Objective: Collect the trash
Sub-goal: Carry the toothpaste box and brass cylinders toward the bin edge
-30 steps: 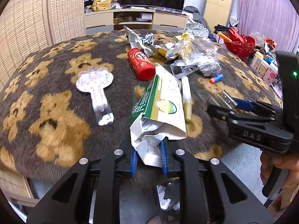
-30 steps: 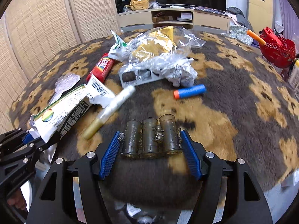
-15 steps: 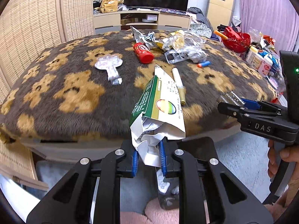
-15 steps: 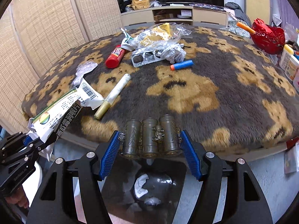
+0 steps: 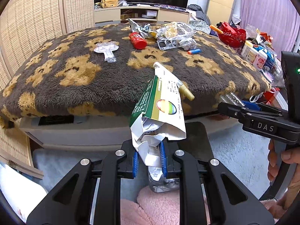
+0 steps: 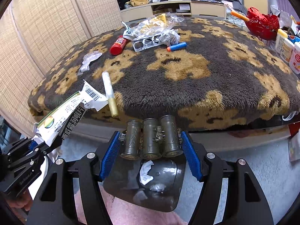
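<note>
My left gripper (image 5: 149, 155) is shut on the crumpled end of a green and white paper packet (image 5: 161, 108), which stands up from the pads. My right gripper (image 6: 151, 146) is shut on an olive metal piece made of three joined barrels (image 6: 151, 136). Both hang past the near edge of the table, above a dark trash bin (image 6: 168, 187) that holds scraps of paper and foil. In the left wrist view, the right gripper (image 5: 225, 106) shows at the right, and a hand (image 5: 279, 161) grips its handle. The left gripper (image 6: 35, 146) with the packet (image 6: 63, 114) appears at the lower left of the right wrist view.
The table's bear-patterned fuzzy cover (image 5: 84, 86) carries a red tube (image 5: 137, 40), a clear blister pack (image 5: 106, 49), crumpled foil and plastic wrappers (image 5: 174, 35), a blue foam dart (image 5: 194, 52) and a white and gold pen (image 6: 109, 93). A red basket (image 5: 232, 34) and bottles (image 5: 255, 54) stand at the right.
Both grippers have drawn back from over the table to beyond its near edge, above the bin. The packet and the three-barrel piece stayed gripped.
</note>
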`<state>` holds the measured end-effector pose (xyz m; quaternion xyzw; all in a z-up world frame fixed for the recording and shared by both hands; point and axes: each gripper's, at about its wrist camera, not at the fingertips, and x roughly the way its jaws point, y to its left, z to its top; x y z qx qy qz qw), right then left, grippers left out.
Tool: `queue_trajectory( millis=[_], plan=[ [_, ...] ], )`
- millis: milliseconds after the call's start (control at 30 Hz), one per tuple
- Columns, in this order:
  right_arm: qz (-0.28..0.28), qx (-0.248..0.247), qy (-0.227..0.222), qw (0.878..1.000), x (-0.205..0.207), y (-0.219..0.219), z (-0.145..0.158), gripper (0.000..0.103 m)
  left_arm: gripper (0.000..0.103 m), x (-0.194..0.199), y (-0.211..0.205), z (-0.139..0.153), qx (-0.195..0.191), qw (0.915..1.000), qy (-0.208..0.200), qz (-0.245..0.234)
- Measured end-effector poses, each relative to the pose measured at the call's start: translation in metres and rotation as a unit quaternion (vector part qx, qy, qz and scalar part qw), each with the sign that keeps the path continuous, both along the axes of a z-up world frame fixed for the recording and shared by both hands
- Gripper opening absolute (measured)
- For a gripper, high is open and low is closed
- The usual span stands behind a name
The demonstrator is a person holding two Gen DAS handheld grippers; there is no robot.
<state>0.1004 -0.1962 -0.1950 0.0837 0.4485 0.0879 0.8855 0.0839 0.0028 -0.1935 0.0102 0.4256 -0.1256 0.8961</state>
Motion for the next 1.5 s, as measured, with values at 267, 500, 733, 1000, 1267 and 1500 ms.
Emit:
queue_trajectory(
  millis=[267,500,733,1000,1267,1500],
  plan=[
    [-0.003,-0.002,0.001,1.0,0.007,-0.002,-0.001,0.067,0.017,0.014,-0.014,0.007,-0.02,0.9996,-0.006,-0.02],
    [-0.006,-0.005,-0.002,1.0,0.013,-0.004,0.003,0.067,0.017,0.026,-0.027,0.019,-0.035,0.9988,-0.024,-0.024],
    [0.002,-0.001,-0.001,1.0,0.016,0.002,0.003,0.067,0.017,0.03,-0.02,0.018,-0.014,0.9997,-0.018,-0.002],
    [0.023,0.004,-0.002,1.0,0.022,0.019,0.003,0.067,0.017,0.026,-0.017,0.009,-0.007,0.9999,-0.003,-0.007],
    [0.026,0.003,0.01,1.0,0.04,0.028,-0.007,0.067,0.017,0.025,-0.008,0.002,-0.012,0.9999,0.01,-0.005],
    [0.019,-0.006,0.006,1.0,0.052,0.03,-0.007,0.067,0.017,0.027,-0.002,-0.002,-0.008,0.9998,0.018,-0.006]
  ],
)
